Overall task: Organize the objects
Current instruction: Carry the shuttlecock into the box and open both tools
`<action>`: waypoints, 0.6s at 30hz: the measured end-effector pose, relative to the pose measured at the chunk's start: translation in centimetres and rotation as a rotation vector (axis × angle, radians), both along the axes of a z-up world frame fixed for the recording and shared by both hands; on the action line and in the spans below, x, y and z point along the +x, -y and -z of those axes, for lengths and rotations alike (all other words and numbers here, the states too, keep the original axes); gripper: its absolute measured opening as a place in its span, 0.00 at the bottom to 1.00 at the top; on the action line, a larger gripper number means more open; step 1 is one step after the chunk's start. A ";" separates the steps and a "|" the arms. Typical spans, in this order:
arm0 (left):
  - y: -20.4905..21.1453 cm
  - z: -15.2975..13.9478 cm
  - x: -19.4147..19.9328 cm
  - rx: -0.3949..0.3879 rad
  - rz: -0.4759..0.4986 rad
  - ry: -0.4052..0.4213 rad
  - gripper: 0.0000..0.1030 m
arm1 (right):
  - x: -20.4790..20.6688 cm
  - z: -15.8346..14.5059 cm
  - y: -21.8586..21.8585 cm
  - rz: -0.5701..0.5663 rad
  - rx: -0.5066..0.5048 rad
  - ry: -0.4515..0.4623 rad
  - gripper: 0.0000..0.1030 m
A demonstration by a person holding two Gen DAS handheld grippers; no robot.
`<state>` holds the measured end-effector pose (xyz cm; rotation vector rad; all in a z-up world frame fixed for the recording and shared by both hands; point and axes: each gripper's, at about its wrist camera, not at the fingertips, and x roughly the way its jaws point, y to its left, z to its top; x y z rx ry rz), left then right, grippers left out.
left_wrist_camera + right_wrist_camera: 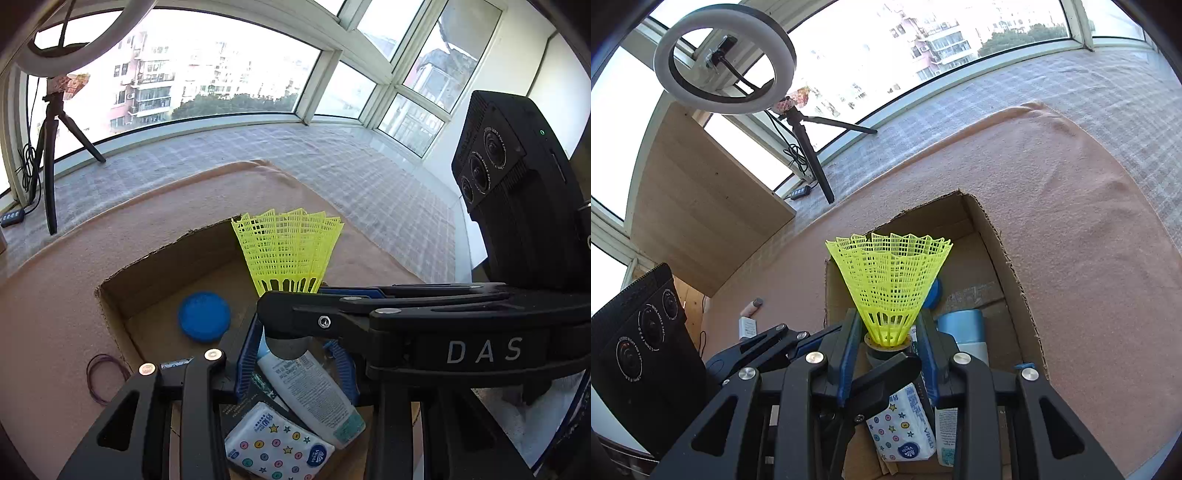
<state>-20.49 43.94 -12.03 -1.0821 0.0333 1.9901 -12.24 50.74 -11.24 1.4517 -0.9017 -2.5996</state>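
A yellow plastic shuttlecock (890,280) stands upright with its cork base between the blue pads of my right gripper (888,319), which is shut on it. It hangs over an open cardboard box (1015,280). My left gripper (295,350) reaches in from the other side. Its blue pads stand apart on either side of the cork without touching it. One black left finger (886,373) crosses just under the cork. In the left wrist view the right gripper (295,297) comes in from the right, with the shuttlecock (288,251) rising above it.
In the box (155,266) lie a blue round lid (204,316), a white bottle (314,398) and a tissue pack (273,446). A purple rubber band (105,376) lies on the pink cloth (48,295). A ring light (724,55) on a tripod and a wooden board (698,206) stand by the window.
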 end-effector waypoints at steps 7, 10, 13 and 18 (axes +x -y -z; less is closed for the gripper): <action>0.5 0.0 0.0 -0.042 -0.037 -0.011 0.84 | 0.4 0.0 -0.6 0.061 0.097 0.027 0.56; 0.9 0.2 -0.4 -0.051 -0.043 -0.007 0.84 | 0.8 0.0 -0.8 0.073 0.089 0.024 0.56; 1.3 0.3 -0.2 -0.057 -0.039 -0.007 0.84 | 0.8 -0.2 -0.5 0.070 0.093 0.023 0.56; 2.0 0.3 0.2 -0.071 -0.045 -0.013 0.84 | 0.7 -0.4 0.3 0.064 0.101 0.019 0.56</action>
